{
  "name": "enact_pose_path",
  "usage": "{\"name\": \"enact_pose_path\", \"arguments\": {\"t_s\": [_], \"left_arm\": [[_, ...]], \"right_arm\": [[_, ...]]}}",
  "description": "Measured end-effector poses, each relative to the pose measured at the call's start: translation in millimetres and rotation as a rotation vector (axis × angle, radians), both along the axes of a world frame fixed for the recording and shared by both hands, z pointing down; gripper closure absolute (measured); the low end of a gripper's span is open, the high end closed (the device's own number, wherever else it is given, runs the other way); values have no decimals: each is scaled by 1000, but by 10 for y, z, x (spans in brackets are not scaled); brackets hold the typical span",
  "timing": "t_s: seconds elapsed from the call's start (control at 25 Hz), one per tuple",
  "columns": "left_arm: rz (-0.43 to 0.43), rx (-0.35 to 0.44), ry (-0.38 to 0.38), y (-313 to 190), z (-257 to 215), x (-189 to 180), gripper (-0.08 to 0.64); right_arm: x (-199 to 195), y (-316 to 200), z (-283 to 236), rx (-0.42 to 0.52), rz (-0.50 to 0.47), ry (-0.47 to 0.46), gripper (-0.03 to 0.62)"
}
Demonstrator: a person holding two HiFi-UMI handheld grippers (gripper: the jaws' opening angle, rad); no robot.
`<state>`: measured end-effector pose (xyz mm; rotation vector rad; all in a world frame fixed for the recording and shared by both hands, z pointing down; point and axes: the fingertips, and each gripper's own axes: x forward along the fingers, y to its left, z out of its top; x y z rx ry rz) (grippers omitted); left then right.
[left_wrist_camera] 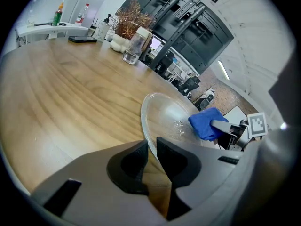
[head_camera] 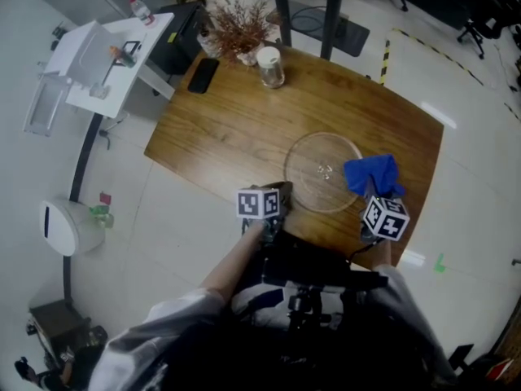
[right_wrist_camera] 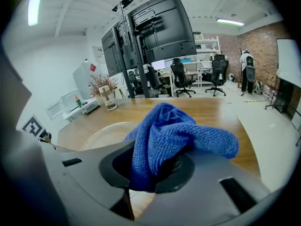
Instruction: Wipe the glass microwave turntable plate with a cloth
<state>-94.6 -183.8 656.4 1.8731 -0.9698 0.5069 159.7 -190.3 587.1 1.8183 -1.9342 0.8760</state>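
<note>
The clear glass turntable plate [head_camera: 323, 172] lies flat on the wooden table [head_camera: 220, 129], near its front edge. My left gripper [head_camera: 278, 194] is shut on the plate's near-left rim; the rim [left_wrist_camera: 149, 147] runs between its two dark fingers. My right gripper [head_camera: 383, 194] is shut on a bunched blue cloth [head_camera: 371, 174], which sits over the plate's right rim. In the right gripper view the cloth [right_wrist_camera: 174, 138] fills the jaws and the plate [right_wrist_camera: 106, 135] shows to its left. The left gripper view also shows the cloth [left_wrist_camera: 206, 123] at the plate's far side.
A glass jar [head_camera: 270, 67] with a white lid, a dried plant [head_camera: 238, 28] and a black phone [head_camera: 203, 75] stand at the table's far edge. A white side table [head_camera: 110, 59] is beyond the left corner. Black posts [head_camera: 329, 15] rise behind the table.
</note>
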Motion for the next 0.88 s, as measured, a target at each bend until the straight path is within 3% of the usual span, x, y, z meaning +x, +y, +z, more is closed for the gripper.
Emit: {"name": "enact_pose_path", "arguments": {"t_s": [0.24, 0.44, 0.64, 0.88], "left_arm": [[-2, 10, -6, 6, 2, 17, 495], [-2, 16, -7, 8, 2, 16, 497], [-2, 18, -8, 6, -7, 23, 495], [-2, 17, -7, -1, -19, 21, 495]], "right_arm": [[-359, -26, -273, 70, -71, -79, 523], [-1189, -49, -456, 117, -291, -107, 523], [-1859, 39, -355, 92, -494, -76, 523], [-1959, 45, -208, 45, -515, -52, 523]]}}
